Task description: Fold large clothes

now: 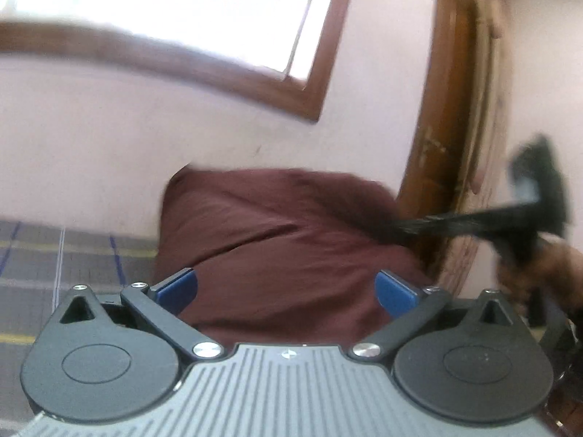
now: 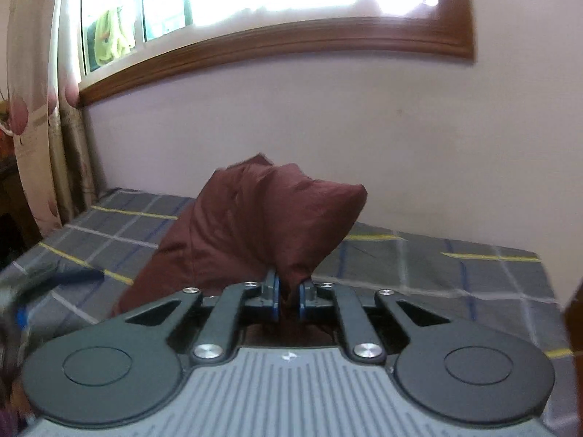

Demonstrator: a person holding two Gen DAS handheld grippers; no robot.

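Observation:
A dark maroon garment [image 1: 277, 240] hangs lifted above the bed and fills the middle of the left wrist view. My left gripper [image 1: 286, 289] is open, its blue pads wide apart with the cloth in front of them but not pinched. My right gripper [image 2: 288, 296] is shut on a bunched fold of the maroon garment [image 2: 255, 225], which rises above the fingers and drapes down to the left onto the bed. The right gripper also shows blurred at the right of the left wrist view [image 1: 524, 215], pulling the cloth's edge.
The bed has a grey checked sheet [image 2: 437, 266] with yellow and blue lines. A pale wall and wood-framed window [image 2: 277, 40] stand behind it. A patterned curtain [image 2: 36, 116] hangs at the left. A wooden door frame [image 1: 448, 145] stands right of the garment.

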